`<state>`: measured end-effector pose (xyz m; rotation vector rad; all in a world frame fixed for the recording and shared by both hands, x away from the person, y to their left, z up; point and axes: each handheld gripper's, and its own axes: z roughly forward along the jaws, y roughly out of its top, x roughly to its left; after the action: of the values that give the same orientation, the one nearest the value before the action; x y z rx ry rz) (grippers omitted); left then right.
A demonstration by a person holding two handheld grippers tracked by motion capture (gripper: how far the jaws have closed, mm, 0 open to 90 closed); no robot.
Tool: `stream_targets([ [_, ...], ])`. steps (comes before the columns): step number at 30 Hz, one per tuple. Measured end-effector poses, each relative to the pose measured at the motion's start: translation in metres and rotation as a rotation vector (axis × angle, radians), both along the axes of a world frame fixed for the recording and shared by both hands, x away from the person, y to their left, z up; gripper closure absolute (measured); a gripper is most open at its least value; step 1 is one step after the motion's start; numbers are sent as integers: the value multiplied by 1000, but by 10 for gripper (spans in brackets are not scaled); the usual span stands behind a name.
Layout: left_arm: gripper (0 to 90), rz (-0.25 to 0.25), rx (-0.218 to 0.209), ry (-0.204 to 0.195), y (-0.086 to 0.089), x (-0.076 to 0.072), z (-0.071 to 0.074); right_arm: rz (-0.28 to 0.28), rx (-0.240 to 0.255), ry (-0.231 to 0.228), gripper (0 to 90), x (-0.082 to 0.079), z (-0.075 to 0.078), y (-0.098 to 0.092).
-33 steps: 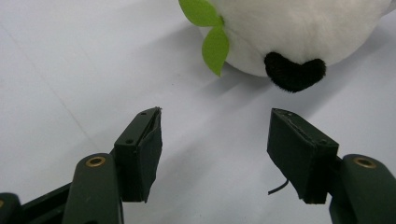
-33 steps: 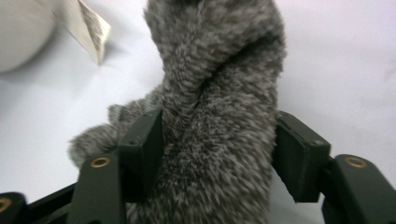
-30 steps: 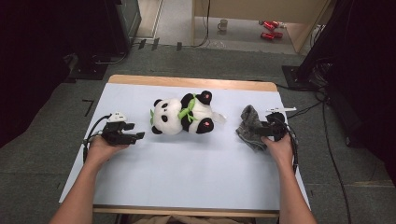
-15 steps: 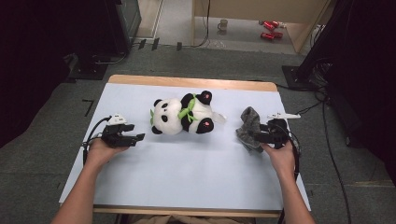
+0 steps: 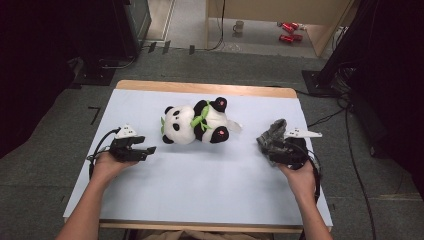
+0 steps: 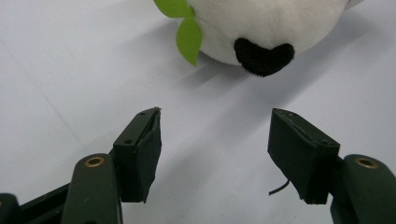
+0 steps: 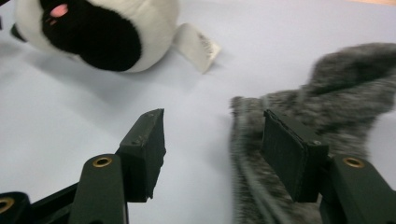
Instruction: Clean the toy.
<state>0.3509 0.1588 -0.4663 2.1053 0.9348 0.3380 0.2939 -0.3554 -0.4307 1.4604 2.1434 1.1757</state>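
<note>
The right gripper (image 5: 279, 145) sits at the right side of the pale blue tabletop (image 5: 210, 180), at the near edge of a crumpled grey furry cloth (image 5: 271, 138). In the right gripper view its jaws stand apart (image 7: 212, 154); they have just been closing a little. One jaw overlaps the edge of the grey fur (image 7: 327, 98), the other stands over bare table. Some of the fur's edge lies in the gap, but neither pad presses on it. Whether the overlapping jaw touches the pile cannot be told.

The left gripper (image 5: 145, 150) rests at the left side of the table, held in the person's left hand (image 5: 107, 167). Its jaws are spread wide (image 6: 215, 154) with bare tabletop between them.

A black-and-white plush panda toy with green felt leaves (image 5: 197, 122) lies on its side near the middle of the table, between the two grippers and clear of both. From the left gripper it shows as a white rounded part with a black patch and a green leaf (image 6: 189, 39), just ahead of the jaws. From the right gripper its black limb and white fabric label (image 7: 198, 46) lie near the grey cloth, not touching it.
</note>
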Motion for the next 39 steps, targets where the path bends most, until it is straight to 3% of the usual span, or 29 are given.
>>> stream_targets([
  [10,351,-32,7,-21,-3,-10,-4,111,-32,-25,411,-9,-13,28],
  [15,349,-42,20,-22,-5,-13,-7,153,-18,-33,410,-10,-21,37],
  [19,348,-55,38,-24,-6,-16,-9,196,-8,4,403,-9,-30,46],
  [24,350,-63,48,-13,-6,-16,-14,246,-36,54,403,-5,-42,56],
  [26,350,-69,61,-4,-6,-16,-17,277,-68,97,403,-4,-48,60],
  [29,345,-74,82,24,-7,-16,-22,314,-130,114,410,-5,-54,68],
  [32,342,-78,100,19,-8,-17,-23,324,-177,89,420,-8,-56,73],
  [36,330,-78,89,25,-7,-16,-24,327,-168,51,419,-11,-60,71],
  [39,322,-78,87,25,-7,-16,-24,356,-185,-9,416,-15,-64,69],
])
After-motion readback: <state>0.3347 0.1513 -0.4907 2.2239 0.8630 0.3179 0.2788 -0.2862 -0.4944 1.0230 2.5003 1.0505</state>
